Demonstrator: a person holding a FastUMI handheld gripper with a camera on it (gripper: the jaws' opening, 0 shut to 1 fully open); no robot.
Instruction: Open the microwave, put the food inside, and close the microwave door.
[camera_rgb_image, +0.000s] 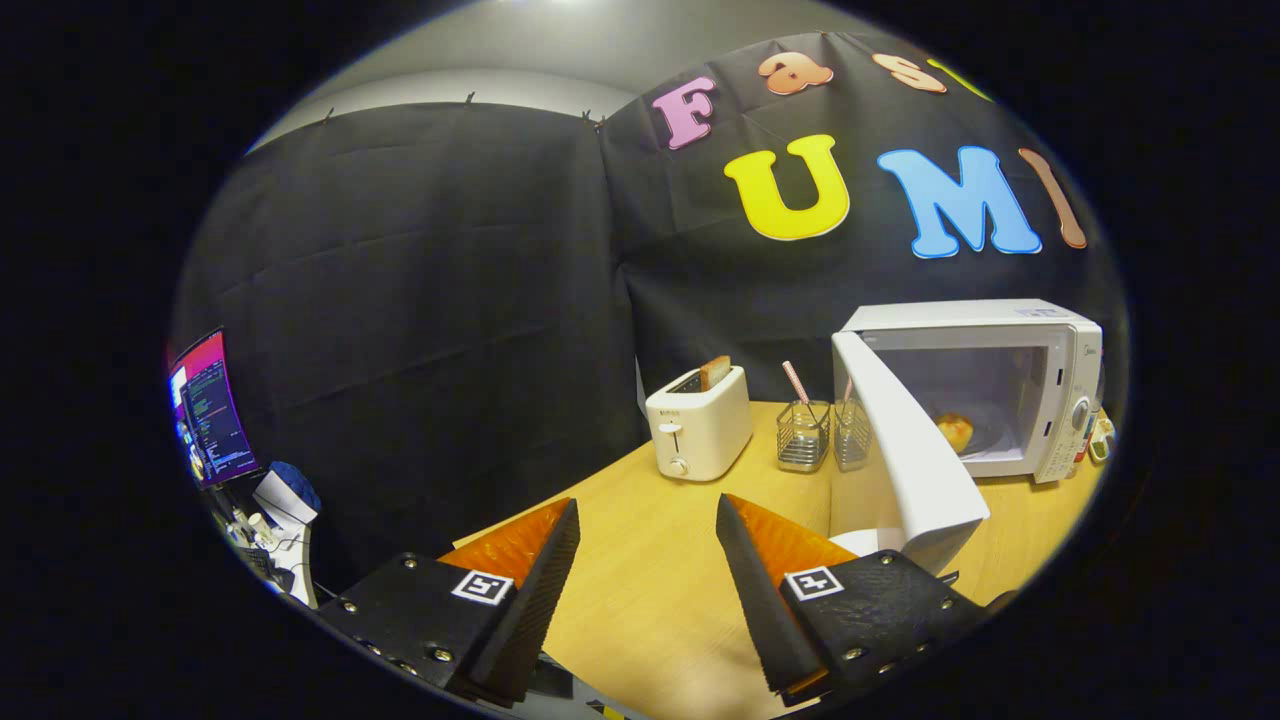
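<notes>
On the far left, past the table's edge, a lit monitor (208, 410) stands against the dark booth wall. Nearer, the gripper (648, 530) hovers over the bare wooden table (650, 590) with its fingers spread wide and nothing between them. Beyond the fingers, mid-table, sits a white toaster (698, 422) with a slice of bread standing in its slot; just right of it are two wire holders (825, 434) with straws. Far right stands the microwave (1010, 385), its door (915, 465) swung open toward the gripper's right finger. The food (955, 431) — a small golden, bun-like item — lies inside the cavity on the turntable.

Assessment: opening and loading appear done; closing the door is the step in hand. The next move calls for bringing the gripper round to the door's outer face — near its free edge — and pushing it to the right until it latches.
</notes>
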